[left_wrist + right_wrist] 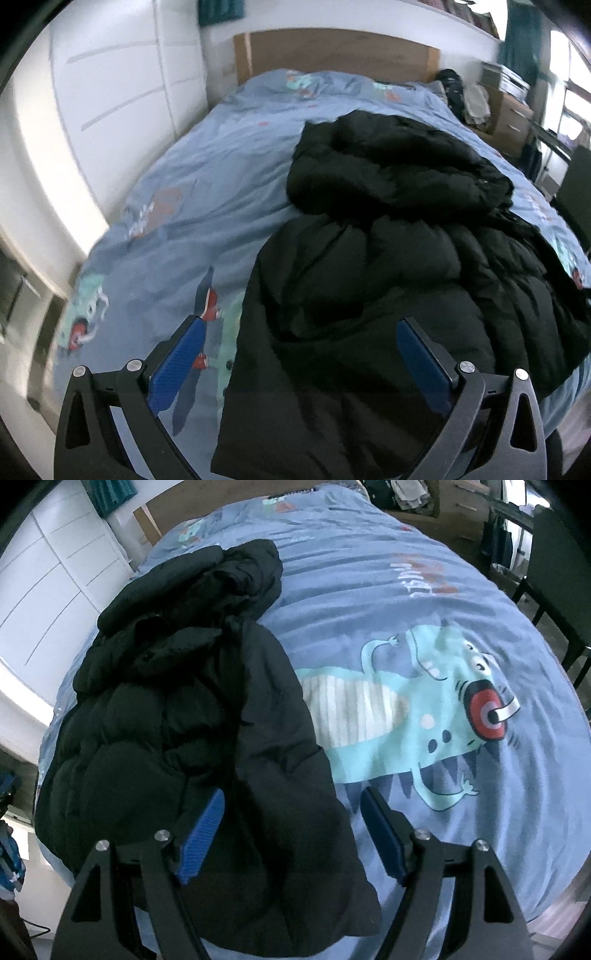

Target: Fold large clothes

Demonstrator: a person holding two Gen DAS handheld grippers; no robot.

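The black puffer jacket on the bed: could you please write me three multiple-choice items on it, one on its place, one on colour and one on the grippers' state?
1. Where does the black puffer jacket lie?
A. On the blue bedcover
B. On the floor
C. On a chair

2. What colour are the gripper pads?
A. Red
B. Blue
C. White

3. How do the left gripper and right gripper stand?
A. Both shut on the jacket
B. Only the right shut
C. Both open, with jacket fabric showing between the fingers

Answers: 1 A, it is spread over the blue bedcover with the monster print. 2 B, both views show blue ribbed pads. 3 C, the pads stand wide apart and press nothing.
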